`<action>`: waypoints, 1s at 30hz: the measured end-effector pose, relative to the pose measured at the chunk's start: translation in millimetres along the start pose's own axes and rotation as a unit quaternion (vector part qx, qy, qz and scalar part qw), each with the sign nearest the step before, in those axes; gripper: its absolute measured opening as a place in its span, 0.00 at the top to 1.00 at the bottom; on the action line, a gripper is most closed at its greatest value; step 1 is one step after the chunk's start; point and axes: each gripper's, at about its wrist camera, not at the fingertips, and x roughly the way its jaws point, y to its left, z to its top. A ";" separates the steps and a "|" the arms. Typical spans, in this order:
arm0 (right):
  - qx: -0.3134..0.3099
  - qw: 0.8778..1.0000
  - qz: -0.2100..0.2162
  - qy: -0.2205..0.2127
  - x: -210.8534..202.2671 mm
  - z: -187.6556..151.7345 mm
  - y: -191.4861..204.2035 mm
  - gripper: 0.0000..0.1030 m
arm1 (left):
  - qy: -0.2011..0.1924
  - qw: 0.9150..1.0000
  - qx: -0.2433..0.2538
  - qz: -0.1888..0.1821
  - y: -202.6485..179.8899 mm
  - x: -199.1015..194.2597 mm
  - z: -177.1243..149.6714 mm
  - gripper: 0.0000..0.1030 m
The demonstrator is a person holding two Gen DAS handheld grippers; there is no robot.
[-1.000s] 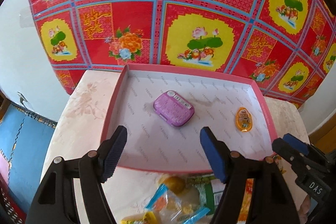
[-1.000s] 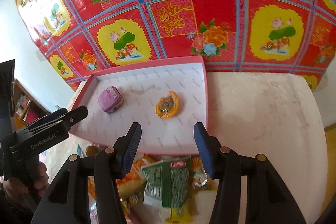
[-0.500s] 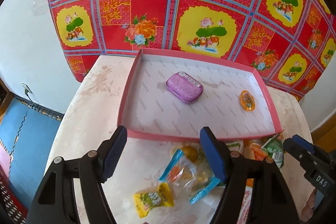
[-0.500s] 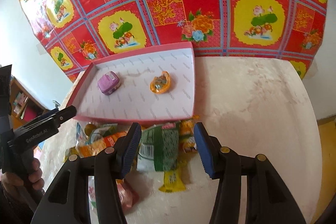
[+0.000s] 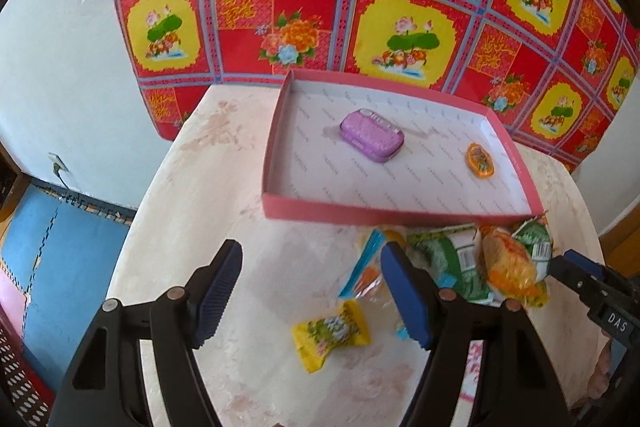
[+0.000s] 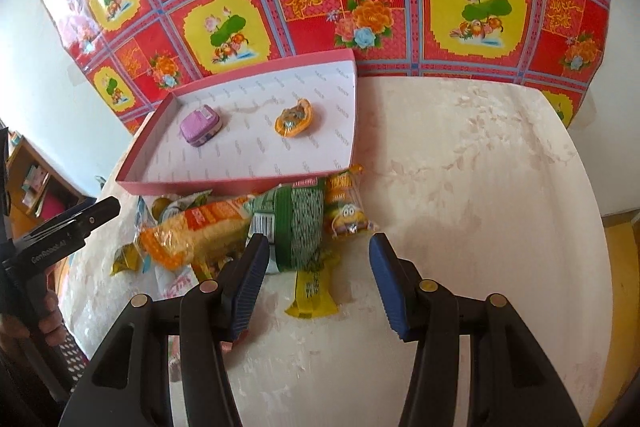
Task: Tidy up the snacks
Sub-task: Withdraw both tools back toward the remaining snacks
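Hovering, left hand-held gripper [image 5: 310, 291]: we hold it released over the worktop [image 5: 192, 195], jaws apart and bare.
Right hand-held gripper [image 6: 316, 283]: ours too, released, nothing clasped, above the snack packets [image 6: 248, 227].
Pink tray [image 5: 344, 213]: holds a purple tin [image 5: 370, 139] and an orange jelly cup [image 5: 480, 161].
Snack packets: heaped just before the tray.
Yellow candy [image 5: 330, 333]: lying apart.

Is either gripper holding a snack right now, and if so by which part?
Nothing is held. The left gripper and the right gripper both stand open and empty above the pale marble table.
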 end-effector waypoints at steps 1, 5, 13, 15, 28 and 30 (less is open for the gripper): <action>0.000 1.000 0.000 0.002 0.6 -1.4 -0.2 0.48 | 0.003 1.000 -0.002 0.000 2.2 0.3 -2.7 0.27; 0.001 1.000 -0.001 0.008 2.7 -6.8 -1.6 0.48 | 0.014 1.000 -0.006 0.002 7.6 2.2 -11.6 0.27; -0.002 1.000 -0.003 0.016 5.3 -14.9 -2.0 0.48 | 0.031 1.000 -0.003 -0.002 7.9 6.3 -25.1 0.27; -0.002 1.000 -0.004 0.018 6.2 -16.0 -2.1 0.48 | 0.034 0.999 -0.002 -0.004 6.7 7.4 -27.3 0.27; 0.000 1.000 -0.011 0.029 16.6 -18.0 -5.3 0.48 | 0.044 0.999 0.031 -0.002 -6.9 12.3 -40.3 0.27; 0.000 1.000 -0.011 0.025 17.0 -17.1 -5.3 0.48 | 0.041 0.998 0.037 0.002 -8.6 12.7 -41.5 0.27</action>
